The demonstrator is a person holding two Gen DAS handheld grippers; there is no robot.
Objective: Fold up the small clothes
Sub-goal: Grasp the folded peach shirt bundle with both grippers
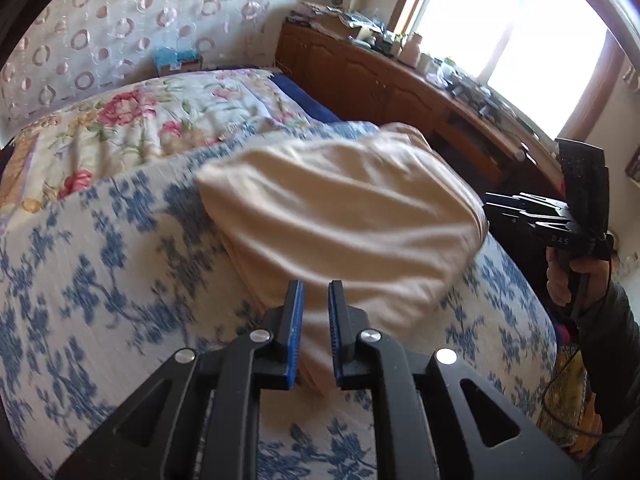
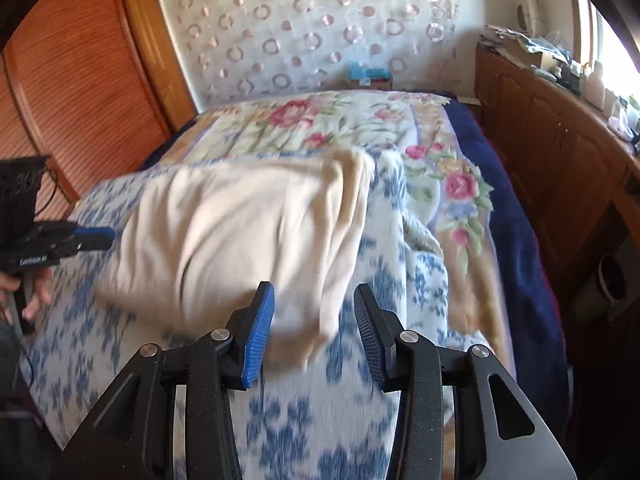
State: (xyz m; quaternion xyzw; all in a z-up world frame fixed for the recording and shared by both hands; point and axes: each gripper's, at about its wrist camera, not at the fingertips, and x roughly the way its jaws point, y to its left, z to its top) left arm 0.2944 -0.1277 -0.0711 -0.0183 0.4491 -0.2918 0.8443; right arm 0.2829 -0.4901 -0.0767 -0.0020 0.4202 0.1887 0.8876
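left gripper (image 1: 314, 292): jaws narrow, a small gap, nothing pinched, over the near edge of the cream garment (image 1: 344, 216) | right gripper (image 2: 314, 300): jaws moderately apart, empty | garment: folded on the blue-flowered blanket (image 2: 312, 412), mid-bed | beyond: rose quilt (image 2: 304, 120), wooden cabinet (image 1: 360, 76)

bed (image 2: 520, 240) | ring-patterned curtain (image 2: 312, 32) | wooden cabinet (image 1: 360, 76) | bright window (image 1: 500, 20)

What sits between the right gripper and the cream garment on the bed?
Nothing visible. The right gripper faces the cream garment over the bare blue-floral bedspread; its jaws are open with nothing between them.
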